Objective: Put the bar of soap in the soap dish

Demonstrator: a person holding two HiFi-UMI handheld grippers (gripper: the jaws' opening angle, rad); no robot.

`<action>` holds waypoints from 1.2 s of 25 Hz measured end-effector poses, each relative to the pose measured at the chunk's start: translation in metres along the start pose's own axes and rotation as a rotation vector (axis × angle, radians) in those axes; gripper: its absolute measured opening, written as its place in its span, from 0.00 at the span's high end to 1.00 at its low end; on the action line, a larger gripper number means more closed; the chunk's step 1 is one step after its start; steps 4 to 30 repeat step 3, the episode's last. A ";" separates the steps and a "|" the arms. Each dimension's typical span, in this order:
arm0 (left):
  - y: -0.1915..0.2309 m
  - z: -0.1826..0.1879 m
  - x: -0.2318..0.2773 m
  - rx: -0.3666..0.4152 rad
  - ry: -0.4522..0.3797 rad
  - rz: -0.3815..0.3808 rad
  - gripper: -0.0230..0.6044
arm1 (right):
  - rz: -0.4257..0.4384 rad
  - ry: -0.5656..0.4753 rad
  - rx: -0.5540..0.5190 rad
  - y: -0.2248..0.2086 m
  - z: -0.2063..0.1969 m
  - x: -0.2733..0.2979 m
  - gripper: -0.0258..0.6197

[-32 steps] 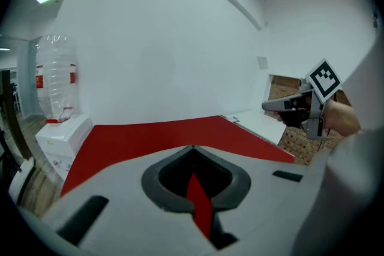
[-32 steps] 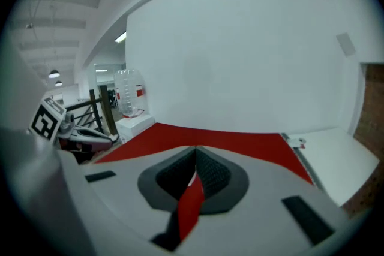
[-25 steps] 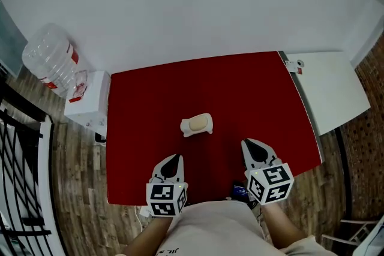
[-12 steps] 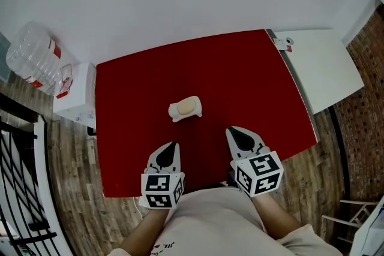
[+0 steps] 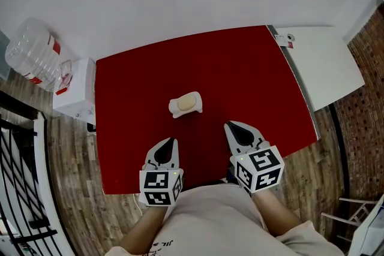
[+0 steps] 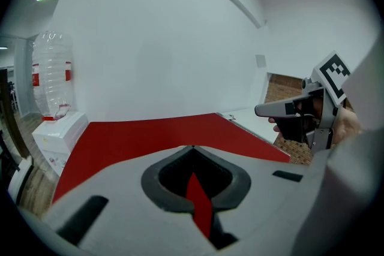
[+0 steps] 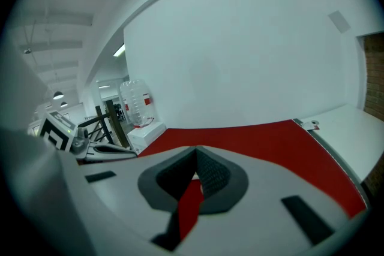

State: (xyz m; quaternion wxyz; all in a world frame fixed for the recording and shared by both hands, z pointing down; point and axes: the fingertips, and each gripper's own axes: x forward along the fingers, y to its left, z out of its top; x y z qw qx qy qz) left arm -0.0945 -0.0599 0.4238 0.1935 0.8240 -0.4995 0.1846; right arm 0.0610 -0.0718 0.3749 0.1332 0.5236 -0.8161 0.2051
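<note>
A beige bar of soap (image 5: 187, 102) lies in a white soap dish (image 5: 174, 108) near the middle of the red table (image 5: 240, 75). Both grippers hover over the table's near edge, apart from the dish. My left gripper (image 5: 173, 141) is below the dish and slightly to its left, jaws shut and empty. Its closed tips (image 6: 192, 147) point at the red surface in the left gripper view, where the dish is hidden. My right gripper (image 5: 228, 125) is below and right of the dish, its jaws (image 7: 195, 150) meeting at the tip with nothing between them.
A large water bottle (image 5: 33, 51) stands on a white dispenser (image 5: 75, 96) left of the table. A white table (image 5: 324, 63) adjoins the right side, with a small object (image 5: 287, 39) at its corner. A black railing (image 5: 18, 189) runs along the wooden floor at the left.
The head view has shifted, so the table sits higher and further left in the picture. Both grippers and the soap in its dish keep their places on the table.
</note>
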 end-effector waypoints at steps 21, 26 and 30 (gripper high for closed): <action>0.002 0.000 0.000 0.002 0.000 0.003 0.95 | 0.006 0.001 -0.003 0.002 -0.001 0.002 0.95; 0.002 0.000 0.000 0.002 0.000 0.003 0.95 | 0.006 0.001 -0.003 0.002 -0.001 0.002 0.95; 0.002 0.000 0.000 0.002 0.000 0.003 0.95 | 0.006 0.001 -0.003 0.002 -0.001 0.002 0.95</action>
